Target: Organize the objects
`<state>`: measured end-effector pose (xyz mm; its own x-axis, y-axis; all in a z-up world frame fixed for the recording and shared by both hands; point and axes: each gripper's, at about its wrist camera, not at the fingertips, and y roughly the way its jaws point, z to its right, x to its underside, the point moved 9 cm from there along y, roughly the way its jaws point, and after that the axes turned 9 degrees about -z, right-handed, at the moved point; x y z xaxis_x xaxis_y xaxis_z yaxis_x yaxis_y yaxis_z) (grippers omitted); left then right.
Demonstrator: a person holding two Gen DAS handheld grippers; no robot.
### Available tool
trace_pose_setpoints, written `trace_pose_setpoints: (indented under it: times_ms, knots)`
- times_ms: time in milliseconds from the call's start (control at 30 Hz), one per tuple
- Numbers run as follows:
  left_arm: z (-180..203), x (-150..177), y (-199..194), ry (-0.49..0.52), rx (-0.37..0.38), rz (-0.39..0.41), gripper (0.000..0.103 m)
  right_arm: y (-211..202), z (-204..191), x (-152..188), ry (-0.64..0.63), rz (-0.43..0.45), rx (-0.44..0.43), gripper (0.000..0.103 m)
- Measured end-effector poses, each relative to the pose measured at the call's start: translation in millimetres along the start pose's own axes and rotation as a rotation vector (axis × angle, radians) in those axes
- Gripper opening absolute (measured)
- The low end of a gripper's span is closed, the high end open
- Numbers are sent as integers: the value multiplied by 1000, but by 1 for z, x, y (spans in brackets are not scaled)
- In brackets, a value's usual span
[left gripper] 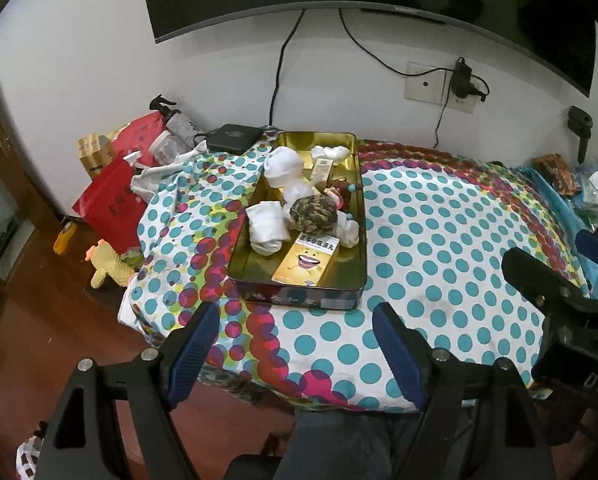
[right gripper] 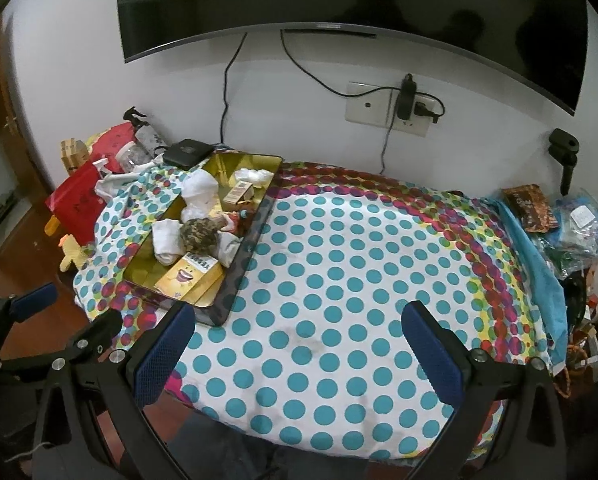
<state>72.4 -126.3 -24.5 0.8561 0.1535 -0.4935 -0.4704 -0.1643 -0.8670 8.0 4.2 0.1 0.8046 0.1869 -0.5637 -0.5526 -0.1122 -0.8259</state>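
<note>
While both grippers hang over the near edge of the polka-dot cloth [right gripper: 339, 280], the gold-lined tin [left gripper: 239, 248] sits on the cloth's left part, long and rectangular with a dark patterned outer wall. Inside lie one camouflage-patterned ball [left gripper: 314, 214], one yellow box with a smiling cartoon face [left gripper: 305, 261], one smaller tan box [left gripper: 322, 170] and several rolled white socks [left gripper: 267, 229], too bunched to count surely. The left gripper [left gripper: 297, 320] stands wide with nothing between its pads, as does the right gripper [right gripper: 299, 322].
</note>
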Motion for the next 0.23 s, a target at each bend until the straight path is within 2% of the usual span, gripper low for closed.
trace_pose_setpoints:
  times_ms: [233]
  knots:
    - [6, 2, 3, 17, 6, -14, 81, 7, 6, 2, 17, -20, -15, 103]
